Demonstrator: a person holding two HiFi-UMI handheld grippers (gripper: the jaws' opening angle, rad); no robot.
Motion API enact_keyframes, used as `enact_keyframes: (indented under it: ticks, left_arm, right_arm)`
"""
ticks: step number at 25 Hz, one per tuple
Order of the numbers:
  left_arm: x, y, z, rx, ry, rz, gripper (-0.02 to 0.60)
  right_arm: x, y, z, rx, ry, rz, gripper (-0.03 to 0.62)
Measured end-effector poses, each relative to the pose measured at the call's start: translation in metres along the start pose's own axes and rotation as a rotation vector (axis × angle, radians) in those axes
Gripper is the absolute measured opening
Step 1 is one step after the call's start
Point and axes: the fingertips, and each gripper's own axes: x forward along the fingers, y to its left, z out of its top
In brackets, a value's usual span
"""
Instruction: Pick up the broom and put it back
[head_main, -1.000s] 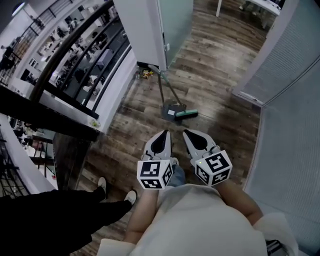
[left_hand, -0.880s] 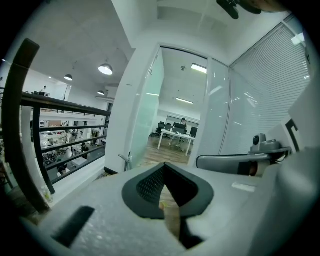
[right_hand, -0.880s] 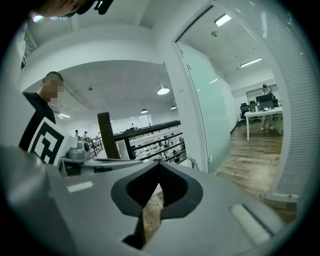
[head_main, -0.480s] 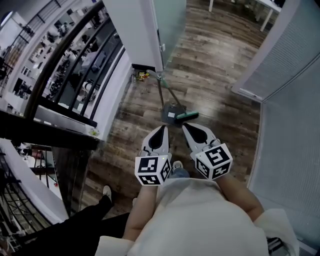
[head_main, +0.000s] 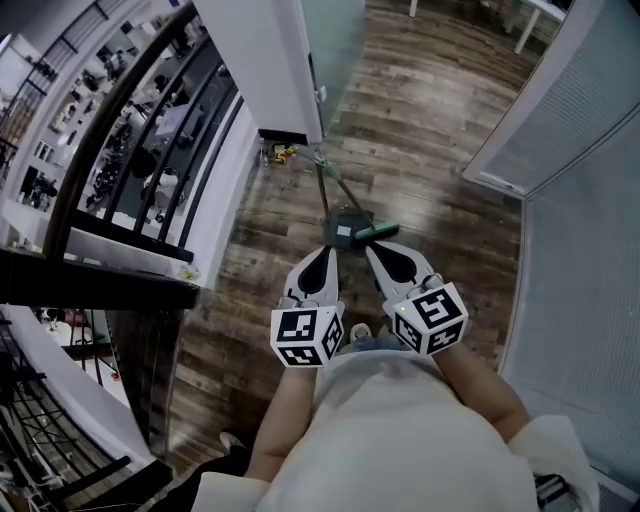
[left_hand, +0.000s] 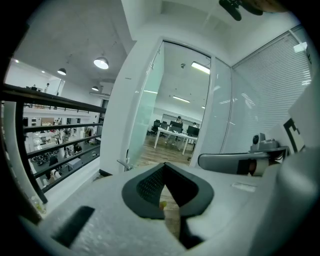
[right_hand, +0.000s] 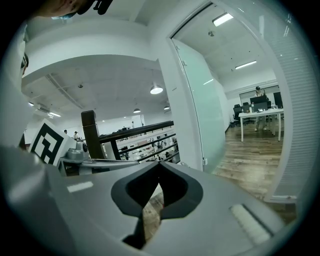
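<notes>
The broom (head_main: 379, 232) has a green brush head that rests on the wooden floor, and its thin handle leans up toward the white wall corner. A grey dustpan (head_main: 343, 226) stands right beside it, with its own handle also leaning there. My left gripper (head_main: 326, 253) and right gripper (head_main: 371, 250) are held side by side, just short of the broom and above the floor. Both are shut, with nothing between their fingers. In the left gripper view the left gripper's (left_hand: 165, 166) dark pads meet at the tips. The right gripper's (right_hand: 159, 165) pads do the same in the right gripper view.
A white wall corner with a frosted glass panel (head_main: 300, 60) stands behind the broom. A dark stair railing (head_main: 120, 150) runs along the left. Blinds-covered glass walls (head_main: 580, 200) close the right side. Small yellow items (head_main: 284, 153) lie at the wall base. Wooden floor stretches ahead.
Both grippers have come forward together, closer to the broom and dustpan. The person in black at the lower left has gone almost out of view.
</notes>
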Motion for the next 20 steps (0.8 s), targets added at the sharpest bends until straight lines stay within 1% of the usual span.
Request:
enact_keyframes:
  ticks: [6, 11, 20]
  left_arm:
    - [0.009, 0.009, 0.002, -0.022, 0.003, 0.010, 0.006]
    - [0.025, 0.019, 0.003, -0.033, 0.000, 0.027, 0.006]
    - [0.060, 0.050, 0.014, -0.046, -0.006, 0.093, 0.006]
  right_arm:
    - [0.008, -0.012, 0.004, 0.012, 0.013, -0.017, 0.006]
    - [0.024, -0.031, 0.006, 0.021, 0.021, -0.018, 0.006]
    - [0.069, -0.059, 0.013, 0.008, 0.050, 0.035, 0.006]
